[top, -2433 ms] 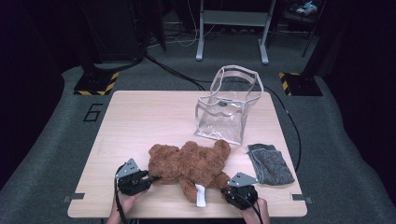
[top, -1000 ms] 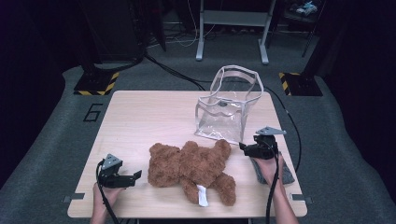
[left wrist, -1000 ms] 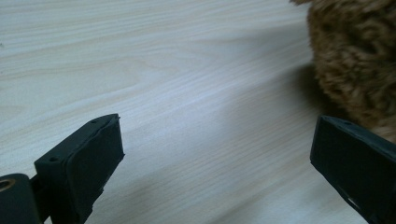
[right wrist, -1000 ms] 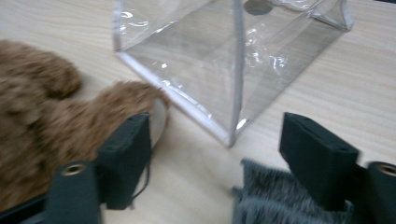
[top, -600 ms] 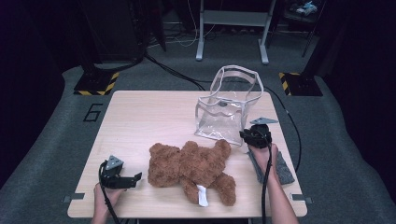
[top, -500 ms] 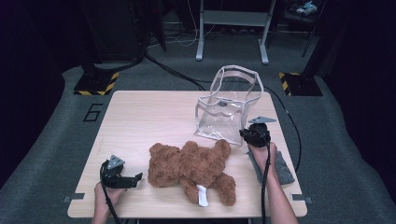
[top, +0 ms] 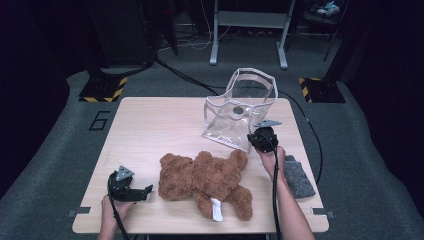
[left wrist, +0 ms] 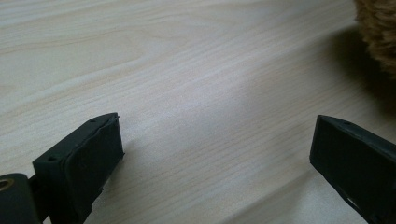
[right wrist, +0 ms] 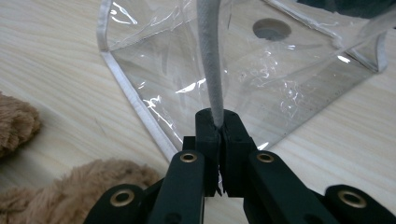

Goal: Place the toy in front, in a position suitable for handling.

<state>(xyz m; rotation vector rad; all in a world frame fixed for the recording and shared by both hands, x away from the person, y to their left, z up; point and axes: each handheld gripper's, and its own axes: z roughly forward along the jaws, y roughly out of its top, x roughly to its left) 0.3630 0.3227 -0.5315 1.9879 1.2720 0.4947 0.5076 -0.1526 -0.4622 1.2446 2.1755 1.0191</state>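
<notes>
Pinching the clear bag's white edge, your right gripper could slip or tip it | left gripper open beside teddy bear, well away from bag

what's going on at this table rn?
A person holds a gripper in each hand. The right gripper has just closed its jaws on the white-trimmed rim of the clear plastic bag, which stands at the far right of the table. The left gripper rests open on the wood beside the brown teddy bear, not touching it. The bear lies outside the bag. A grey cloth lies at the right edge.
</notes>
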